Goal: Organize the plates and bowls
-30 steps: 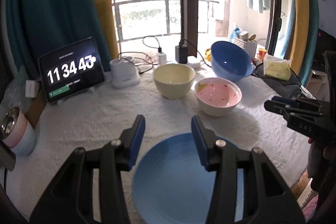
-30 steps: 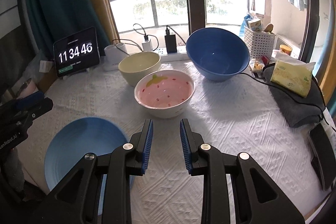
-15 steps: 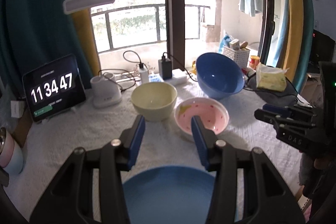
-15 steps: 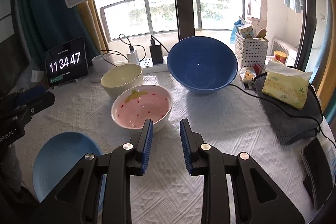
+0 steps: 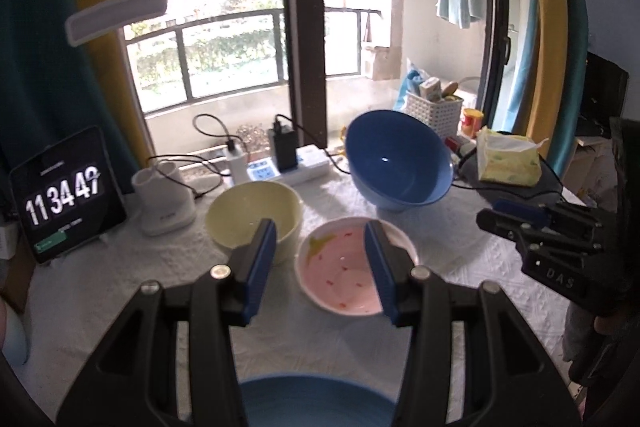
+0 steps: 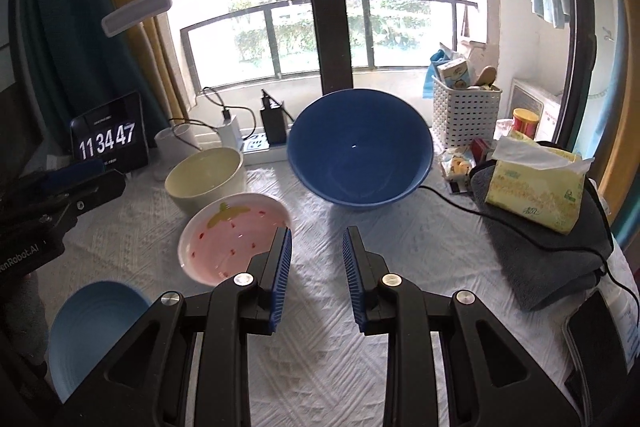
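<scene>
On the white tablecloth stand a pale yellow bowl (image 5: 254,213), a pink bowl with red specks (image 5: 344,265) and a large blue bowl (image 5: 400,163) tilted toward me. A light blue plate (image 5: 316,403) lies at the near edge, under my left gripper (image 5: 320,263), which is open with nothing between its fingers and hangs above the cloth before the pink bowl. My right gripper (image 6: 316,267) is open and holds nothing, right of the pink bowl (image 6: 236,239) and in front of the blue bowl (image 6: 360,147). The yellow bowl (image 6: 204,179) and plate (image 6: 92,331) sit to its left.
A clock tablet (image 5: 64,195), white charger dock (image 5: 164,199) and power strip with cables (image 5: 288,167) line the window side. A tissue pack (image 6: 536,187) on a grey towel (image 6: 548,251), a white basket (image 6: 466,115) and a phone (image 6: 596,339) crowd the right.
Both grippers have drawn back and tipped up: the bowls now lie farther down the views, and the blue plate has slid to the left view's bottom edge. Jaw gaps are unchanged.
</scene>
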{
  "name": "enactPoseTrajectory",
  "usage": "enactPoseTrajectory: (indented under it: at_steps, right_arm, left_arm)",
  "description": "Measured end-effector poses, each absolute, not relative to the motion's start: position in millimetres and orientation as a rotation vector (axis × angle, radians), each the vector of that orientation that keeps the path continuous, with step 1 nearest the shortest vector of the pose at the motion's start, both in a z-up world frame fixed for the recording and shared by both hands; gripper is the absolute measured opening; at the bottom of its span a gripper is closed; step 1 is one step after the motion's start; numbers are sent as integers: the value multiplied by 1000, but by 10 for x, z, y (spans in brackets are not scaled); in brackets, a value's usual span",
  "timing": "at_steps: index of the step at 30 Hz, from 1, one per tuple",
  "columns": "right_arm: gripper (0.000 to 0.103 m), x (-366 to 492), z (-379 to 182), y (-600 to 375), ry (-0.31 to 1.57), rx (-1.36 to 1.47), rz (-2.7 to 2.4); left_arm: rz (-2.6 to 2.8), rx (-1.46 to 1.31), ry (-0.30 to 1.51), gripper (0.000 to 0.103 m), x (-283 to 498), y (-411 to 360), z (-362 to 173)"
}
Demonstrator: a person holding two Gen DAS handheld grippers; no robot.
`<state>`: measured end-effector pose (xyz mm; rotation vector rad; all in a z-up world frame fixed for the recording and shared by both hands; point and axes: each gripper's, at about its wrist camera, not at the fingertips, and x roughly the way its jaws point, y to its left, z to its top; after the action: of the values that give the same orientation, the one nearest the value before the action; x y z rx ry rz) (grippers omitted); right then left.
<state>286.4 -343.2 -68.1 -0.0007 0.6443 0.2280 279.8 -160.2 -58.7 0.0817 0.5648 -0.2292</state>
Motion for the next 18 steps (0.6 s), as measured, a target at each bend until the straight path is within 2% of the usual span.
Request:
enactPoseTrajectory:
  at_steps: [18]
  right_arm:
    - [29, 3388, -584, -3980, 634, 112, 184]
  left_arm:
    - [-260, 57, 530, 48, 3318, -2009, -544]
